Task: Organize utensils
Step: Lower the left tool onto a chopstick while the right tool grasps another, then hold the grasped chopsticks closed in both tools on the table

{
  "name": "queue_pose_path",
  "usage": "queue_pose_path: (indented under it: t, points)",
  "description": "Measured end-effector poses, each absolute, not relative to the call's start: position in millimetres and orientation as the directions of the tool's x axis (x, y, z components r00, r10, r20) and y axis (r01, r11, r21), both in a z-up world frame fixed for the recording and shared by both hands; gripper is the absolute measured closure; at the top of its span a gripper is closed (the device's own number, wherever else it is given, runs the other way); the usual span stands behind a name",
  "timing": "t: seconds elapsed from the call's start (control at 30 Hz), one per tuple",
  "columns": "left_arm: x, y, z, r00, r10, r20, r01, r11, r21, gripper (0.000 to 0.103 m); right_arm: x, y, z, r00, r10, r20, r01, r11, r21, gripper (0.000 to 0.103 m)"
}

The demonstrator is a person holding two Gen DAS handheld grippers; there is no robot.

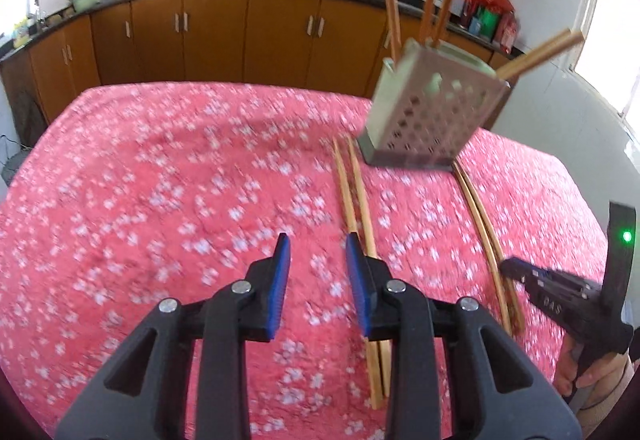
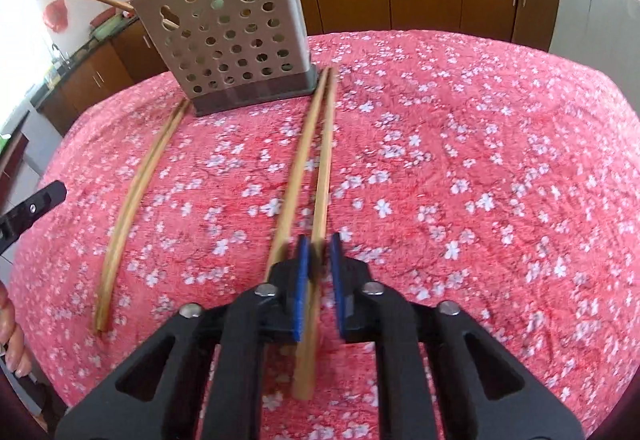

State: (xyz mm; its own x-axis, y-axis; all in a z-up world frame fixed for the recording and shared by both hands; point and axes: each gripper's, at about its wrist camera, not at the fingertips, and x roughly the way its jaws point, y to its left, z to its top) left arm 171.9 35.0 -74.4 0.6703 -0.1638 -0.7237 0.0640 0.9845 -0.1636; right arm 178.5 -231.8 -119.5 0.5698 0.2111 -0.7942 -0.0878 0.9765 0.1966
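Note:
A grey perforated utensil holder stands on the pink floral tablecloth and holds several wooden chopsticks; it also shows in the left wrist view. Two pairs of chopsticks lie in front of it. My right gripper is low over the right pair, its jaws a narrow gap apart around one stick, not clamped. My left gripper is open and empty above the cloth, just left of the left pair. The left pair also shows in the right wrist view, the right pair in the left wrist view.
The table is covered by the pink cloth. Brown kitchen cabinets and a dark counter with pots stand behind it. The right gripper's body shows at the right edge of the left wrist view.

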Motion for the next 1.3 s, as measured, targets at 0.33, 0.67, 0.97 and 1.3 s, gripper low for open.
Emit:
queue_pose_path:
  t: [0.33, 0.67, 0.97, 1.3]
  points:
    - [168.9, 2.8, -101.2, 0.595, -0.214, -0.775, 0.149, 0.977, -0.155, 0.085, 179.0, -260.7, -122.8, 0.597, 0.142, -0.789, -0.001, 0.984, 0.176, 0.095]
    - [170.9, -6.3, -117.6, 0.580, -0.137, -0.803, 0.140, 0.988, -0.067, 0.088, 173.0, -254.9, -120.5, 0.605, 0.128, -0.786, -0.027, 0.990, 0.141, 0.095]
    - [199.4, 26.9, -117.2, 0.604, -0.043, -0.796, 0.021, 0.999, -0.038, 0.094, 173.4, -263.0, -124.0, 0.639, 0.068, -0.766, 0.003, 0.996, 0.091, 0.095]
    - [212.2, 54.1, -117.8, 0.633, -0.005, -0.774, -0.028, 0.999, -0.029, 0.092, 184.7, -278.0, -126.0, 0.647, 0.064, -0.759, 0.040, 0.992, 0.118, 0.095]
